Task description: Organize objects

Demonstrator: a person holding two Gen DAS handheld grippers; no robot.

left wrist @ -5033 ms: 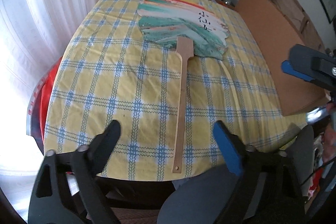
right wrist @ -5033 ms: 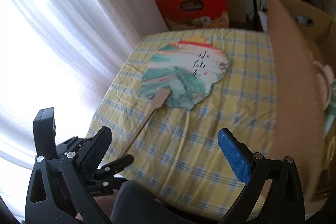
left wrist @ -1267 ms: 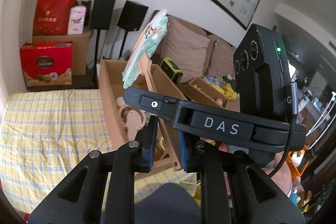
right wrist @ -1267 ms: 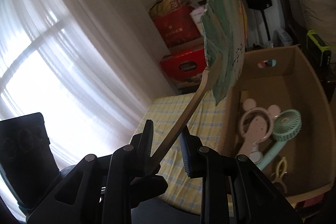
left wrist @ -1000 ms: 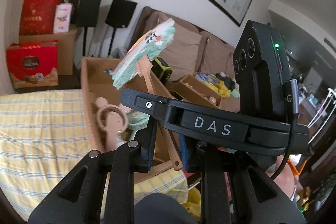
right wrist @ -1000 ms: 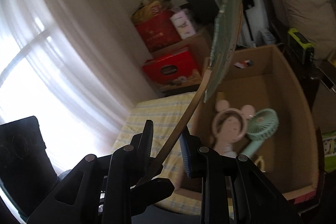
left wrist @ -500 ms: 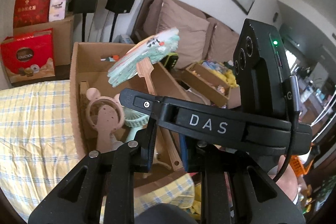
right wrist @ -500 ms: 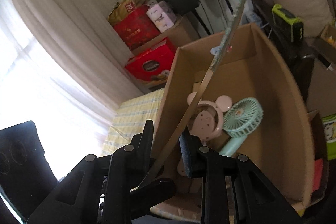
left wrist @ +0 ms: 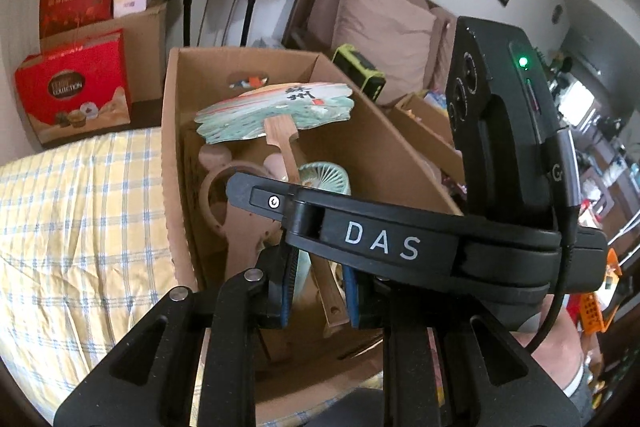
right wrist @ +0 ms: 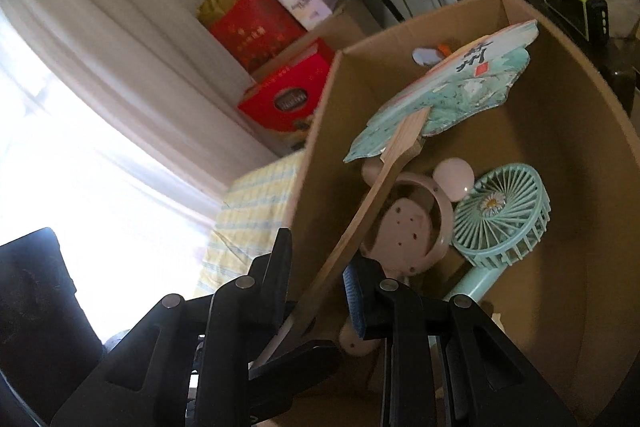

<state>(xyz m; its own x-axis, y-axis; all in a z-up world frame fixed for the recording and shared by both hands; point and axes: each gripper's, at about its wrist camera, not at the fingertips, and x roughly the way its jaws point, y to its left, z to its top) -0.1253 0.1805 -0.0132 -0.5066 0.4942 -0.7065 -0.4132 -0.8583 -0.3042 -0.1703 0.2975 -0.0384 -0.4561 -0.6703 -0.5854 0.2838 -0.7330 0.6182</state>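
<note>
Item: painted paddle fan (left wrist: pixel 276 109), wooden handle (right wrist: pixel 352 239), now poised over the open cardboard box (left wrist: pixel 172 131) that stands beside the yellow checked bench (left wrist: pixel 80 211). I hold the handle at two places because the stick is long and the flat blade would swing on a single grip: my left tongs (left wrist: pixel 316 287) stand narrow with the blue pads on either side of the butt end, and my right tongs (right wrist: pixel 316 291) are narrow too, clamped on the stick a little further up, as the right wrist view shows. The blade lies tilted, nearly flat, above the box's contents: a pink mouse-eared hand fan (right wrist: pixel 412 223) and a mint hand fan (right wrist: pixel 500 215), lying side by side on the box floor. The blade touches neither, so far as I can tell. Pose: both tongs point forward and downward into the box mouth, the right one crossing just ahead of the left, my hand (left wrist: pixel 560 355) visible behind its body at the lower right. Judgement: placement stage, fan not yet released; lay it flat on top.
</note>
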